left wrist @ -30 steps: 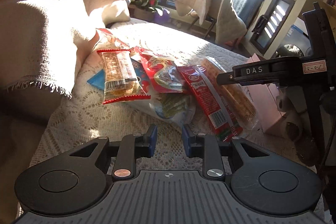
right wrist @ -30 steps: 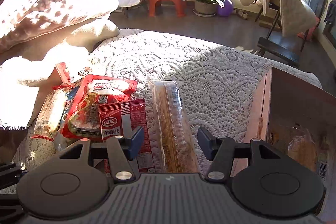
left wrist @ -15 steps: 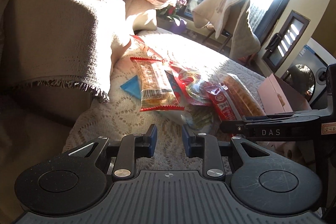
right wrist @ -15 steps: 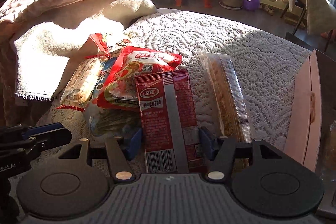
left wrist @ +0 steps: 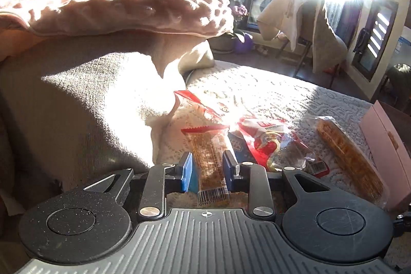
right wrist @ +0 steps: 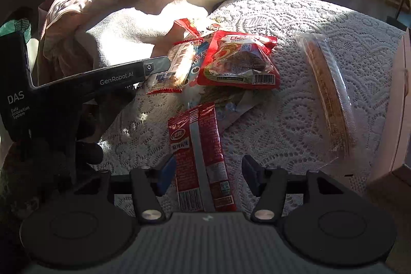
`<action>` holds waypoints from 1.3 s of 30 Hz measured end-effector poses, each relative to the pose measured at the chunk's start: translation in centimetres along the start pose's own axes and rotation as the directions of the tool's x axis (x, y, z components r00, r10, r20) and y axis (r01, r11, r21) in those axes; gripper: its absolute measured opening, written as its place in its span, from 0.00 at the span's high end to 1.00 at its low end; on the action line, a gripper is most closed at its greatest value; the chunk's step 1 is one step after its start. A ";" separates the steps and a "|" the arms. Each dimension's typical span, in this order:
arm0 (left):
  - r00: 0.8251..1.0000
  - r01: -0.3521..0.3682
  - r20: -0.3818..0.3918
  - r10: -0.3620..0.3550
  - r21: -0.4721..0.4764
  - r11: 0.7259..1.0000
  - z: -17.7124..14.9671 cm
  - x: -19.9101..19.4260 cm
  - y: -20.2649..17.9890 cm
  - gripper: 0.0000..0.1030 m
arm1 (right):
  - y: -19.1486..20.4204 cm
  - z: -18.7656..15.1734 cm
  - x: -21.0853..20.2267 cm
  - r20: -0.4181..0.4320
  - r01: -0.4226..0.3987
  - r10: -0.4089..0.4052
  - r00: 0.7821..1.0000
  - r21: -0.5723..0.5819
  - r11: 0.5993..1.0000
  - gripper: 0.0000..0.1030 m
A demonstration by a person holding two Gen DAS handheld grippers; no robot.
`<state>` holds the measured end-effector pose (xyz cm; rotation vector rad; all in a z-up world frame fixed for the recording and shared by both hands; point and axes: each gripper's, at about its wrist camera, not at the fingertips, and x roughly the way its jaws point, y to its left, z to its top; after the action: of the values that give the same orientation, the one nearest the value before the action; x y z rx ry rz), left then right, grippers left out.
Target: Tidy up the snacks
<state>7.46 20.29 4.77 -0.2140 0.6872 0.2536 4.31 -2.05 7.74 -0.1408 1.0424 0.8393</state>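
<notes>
Whereas 0.5 s ago the left gripper (left wrist: 207, 172) hung short of the pile w/ nothing between its pads, it has since come fwd and now straddles the clear biscuit pack (left wrist: 211, 161); the red strip packet (right wrist: 201, 161) has been drawn back off the heap toward the right gripper (right wrist: 209, 175), which sits further from the pile than before. Biscuit pack: clear film, red crimped ends, golden bar inside, barcode at near end, lying on the lace cloth (right wrist: 282, 99) at pile's left edge. Strip packet: long, red, silver centre seam, barcode near end. Left gripper: pads close alongside the pack's sides, contact can't be confirmed. Right gripper: spread wide, both pads clear of the strip packet lying between them. Also: red snack bag (right wrist: 239, 60), long clear-wrapped bar (right wrist: 331, 91), pink box (left wrist: 385, 145) at right.
</notes>
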 end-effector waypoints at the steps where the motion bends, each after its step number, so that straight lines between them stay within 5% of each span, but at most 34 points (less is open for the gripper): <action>1: 1.000 0.003 0.007 -0.002 -0.007 1.000 0.3 0.4 0.0 0.66 | 0.1 -0.2 -0.2 0.011 0.017 -0.016 1.000 -0.015 1.000 0.39; 12: 0.992 -0.002 -0.125 0.008 0.051 0.999 1.0 3.2 -1.5 0.58 | -0.3 -3.8 -1.6 0.092 0.131 -0.124 0.988 -0.079 0.988 0.34; 14: 0.995 -0.003 -0.102 0.010 0.063 0.998 0.5 2.9 -1.6 0.58 | -0.4 -4.5 -1.3 0.090 0.128 -0.122 0.988 -0.070 0.989 0.34; 19: 0.993 0.106 -0.053 -0.105 0.004 0.994 -0.7 -0.3 -0.4 0.60 | -0.8 -6.7 -1.3 0.107 0.156 -0.149 0.983 -0.056 0.986 0.34; 24: 0.983 0.163 -0.089 -0.159 0.032 0.986 -4.1 -4.5 -0.4 0.60 | -1.6 -7.9 -2.4 0.157 0.183 -0.177 0.972 -0.021 0.983 0.33; 27: 0.977 0.197 -0.095 -0.193 0.032 0.980 -5.8 -6.8 -0.4 0.60 | -1.4 -7.8 -2.6 0.159 0.170 -0.163 0.974 -0.033 0.985 0.33; 34: 0.993 0.097 -0.075 -0.093 0.038 0.995 -6.8 -8.5 0.8 0.60 | 1.5 -5.6 -1.2 0.170 0.065 -0.050 0.984 -0.084 0.994 0.31; 39: 0.990 0.102 -0.096 -0.100 0.018 0.995 -7.2 -8.1 1.6 0.60 | 3.2 -4.6 1.8 0.108 0.050 -0.040 0.993 -0.087 0.995 0.31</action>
<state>-3.40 18.48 4.42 -0.2394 0.7705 0.1391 -0.63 -1.05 4.79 -0.1930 0.8997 0.8439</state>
